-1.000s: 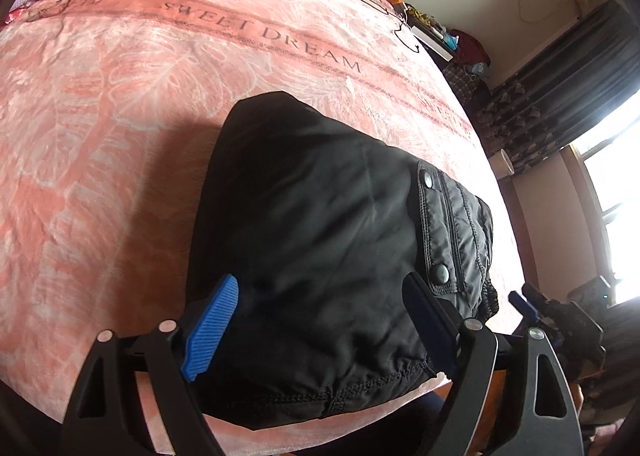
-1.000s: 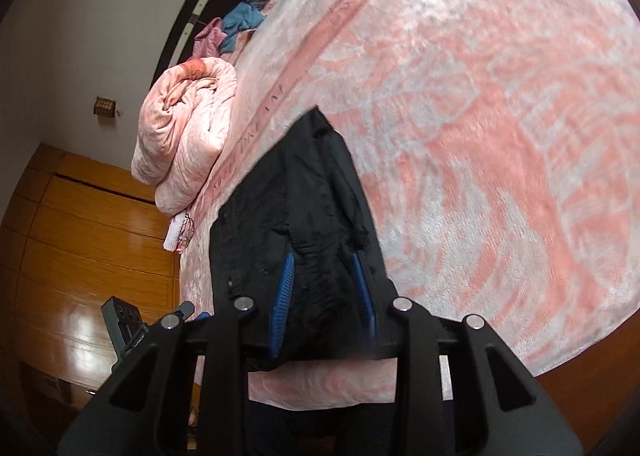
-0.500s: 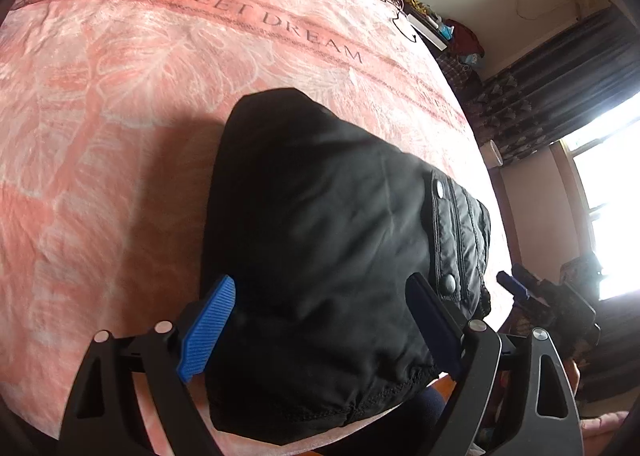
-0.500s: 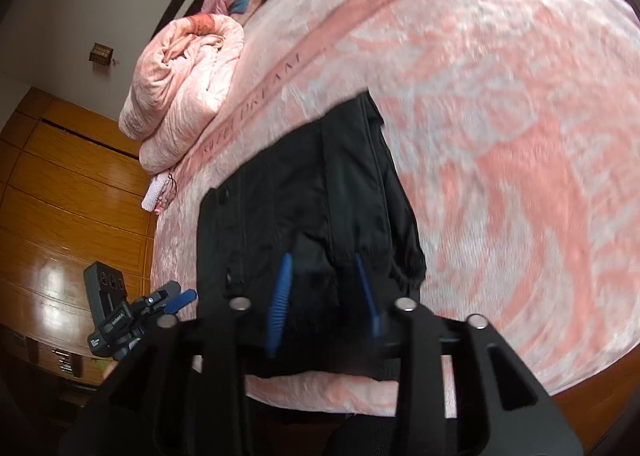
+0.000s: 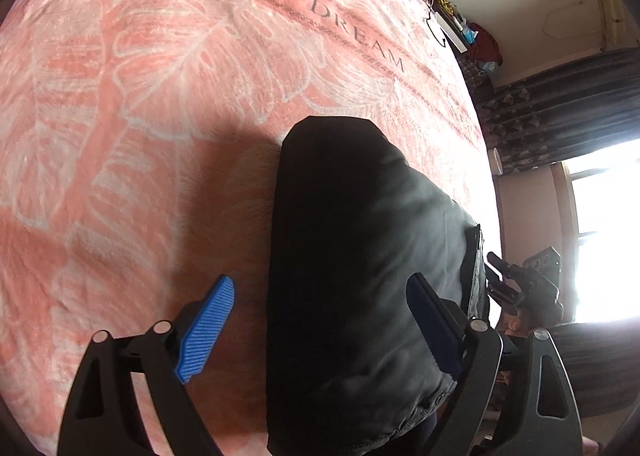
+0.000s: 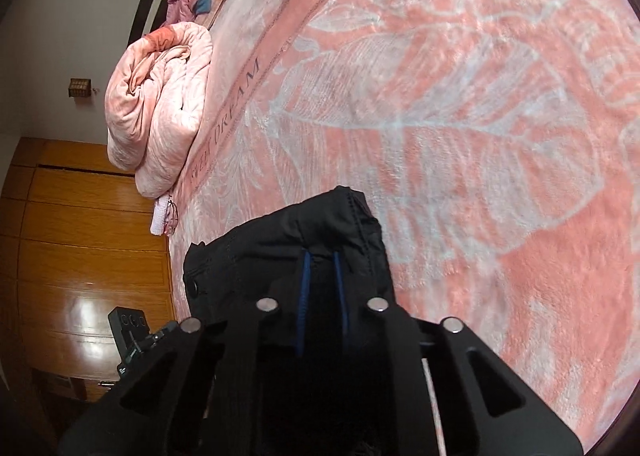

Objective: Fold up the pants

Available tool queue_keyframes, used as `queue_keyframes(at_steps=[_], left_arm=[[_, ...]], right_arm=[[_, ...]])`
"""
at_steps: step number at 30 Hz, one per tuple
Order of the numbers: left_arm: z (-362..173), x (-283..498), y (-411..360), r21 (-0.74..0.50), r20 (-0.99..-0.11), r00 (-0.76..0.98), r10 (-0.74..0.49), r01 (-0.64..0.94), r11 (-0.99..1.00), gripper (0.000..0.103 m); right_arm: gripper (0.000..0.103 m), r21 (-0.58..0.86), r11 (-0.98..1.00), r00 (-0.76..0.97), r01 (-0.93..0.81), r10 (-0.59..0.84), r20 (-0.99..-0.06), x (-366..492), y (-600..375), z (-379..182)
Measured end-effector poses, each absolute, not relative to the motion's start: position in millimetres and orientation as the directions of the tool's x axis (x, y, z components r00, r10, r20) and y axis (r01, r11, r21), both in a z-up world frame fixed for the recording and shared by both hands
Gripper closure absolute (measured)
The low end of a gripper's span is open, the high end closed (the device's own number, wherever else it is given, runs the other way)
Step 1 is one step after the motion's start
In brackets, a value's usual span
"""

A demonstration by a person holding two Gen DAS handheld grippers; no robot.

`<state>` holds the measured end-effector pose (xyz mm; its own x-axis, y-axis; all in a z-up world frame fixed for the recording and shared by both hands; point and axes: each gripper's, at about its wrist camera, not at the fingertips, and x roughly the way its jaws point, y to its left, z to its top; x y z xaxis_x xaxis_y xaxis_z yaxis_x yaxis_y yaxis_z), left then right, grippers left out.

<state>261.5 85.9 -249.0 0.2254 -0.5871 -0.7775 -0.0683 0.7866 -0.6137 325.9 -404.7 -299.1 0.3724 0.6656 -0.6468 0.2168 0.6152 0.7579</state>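
Left wrist view: the left gripper [image 5: 320, 330] tilts down over the near edge of the pink bed cover [image 5: 160, 96], its 2 blue pads wide apart, gripping nothing. The folded black pants [image 5: 352, 256] lie between them. The right gripper [image 6: 320, 288] also tilts down; its jaws were just opening, and pants fabric is between them.

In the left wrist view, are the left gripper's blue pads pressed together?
No, the left gripper stands wide open, blue pads far apart over the folded black pants.
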Motion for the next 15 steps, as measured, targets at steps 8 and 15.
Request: queue_keyframes(at_steps=[8,15], left_arm=[[-266,267,112,-0.778,-0.628,0.163,-0.761,-0.128,0.615,0.004],[-296,267,95,-0.82,-0.559,0.013,-0.829,-0.154,0.551,0.004]], right_arm=[[0.002,0.81,0.535,0.335,0.24,0.738,-0.586,282,-440,-295],[0.002,0.846,0.46,0.24,0.27,0.819,-0.521,269,-432,-322]])
